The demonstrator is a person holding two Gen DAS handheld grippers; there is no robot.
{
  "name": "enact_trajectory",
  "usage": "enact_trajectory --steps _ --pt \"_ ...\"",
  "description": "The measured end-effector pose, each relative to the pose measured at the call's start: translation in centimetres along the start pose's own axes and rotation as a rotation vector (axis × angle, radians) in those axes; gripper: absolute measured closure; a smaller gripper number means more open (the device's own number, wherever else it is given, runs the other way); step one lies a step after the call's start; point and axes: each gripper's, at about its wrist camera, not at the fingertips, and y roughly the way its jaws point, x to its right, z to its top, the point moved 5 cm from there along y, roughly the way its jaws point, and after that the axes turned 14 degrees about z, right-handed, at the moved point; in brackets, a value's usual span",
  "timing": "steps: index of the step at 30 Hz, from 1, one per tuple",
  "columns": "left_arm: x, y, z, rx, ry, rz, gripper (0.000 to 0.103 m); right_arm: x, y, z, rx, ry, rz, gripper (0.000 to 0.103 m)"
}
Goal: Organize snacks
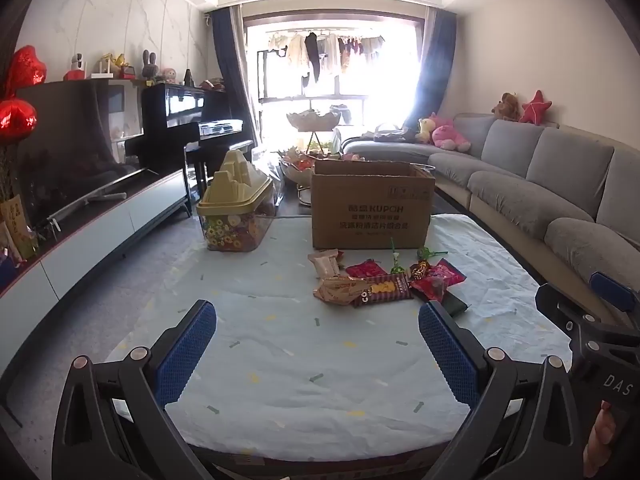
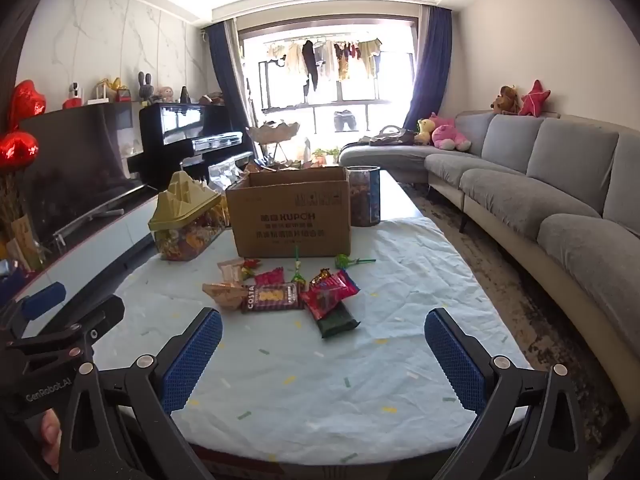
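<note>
A pile of snack packets (image 1: pixel 380 282) lies on the pale blue tablecloth (image 1: pixel 304 360), in front of an open cardboard box (image 1: pixel 372 204). The pile (image 2: pixel 292 294) and the box (image 2: pixel 292 216) also show in the right wrist view, with a dark green packet (image 2: pixel 338 320) nearest. Green lollipops (image 2: pixel 348 261) lie by the box. My left gripper (image 1: pixel 318 340) is open and empty, hovering over the near part of the table. My right gripper (image 2: pixel 324 344) is open and empty too, just short of the pile.
A clear candy jar with a gold castle lid (image 1: pixel 236 208) stands left of the box. A tall clear canister (image 2: pixel 364 196) stands behind the box at the right. A grey sofa (image 2: pixel 560 200) runs along the right; a TV cabinet (image 1: pixel 100 232) along the left.
</note>
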Motion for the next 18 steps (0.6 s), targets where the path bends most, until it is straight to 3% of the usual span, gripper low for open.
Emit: enact_trajectory --steps 3,18 --pt "-0.50 -0.75 -0.17 0.034 -0.018 0.002 0.000 -0.07 -0.03 0.00 -0.002 -0.005 0.005 0.000" --pt "-0.57 -0.87 -0.01 0.039 -0.018 0.014 0.000 -0.09 -0.12 -0.19 -0.007 -0.016 -0.003 0.000"
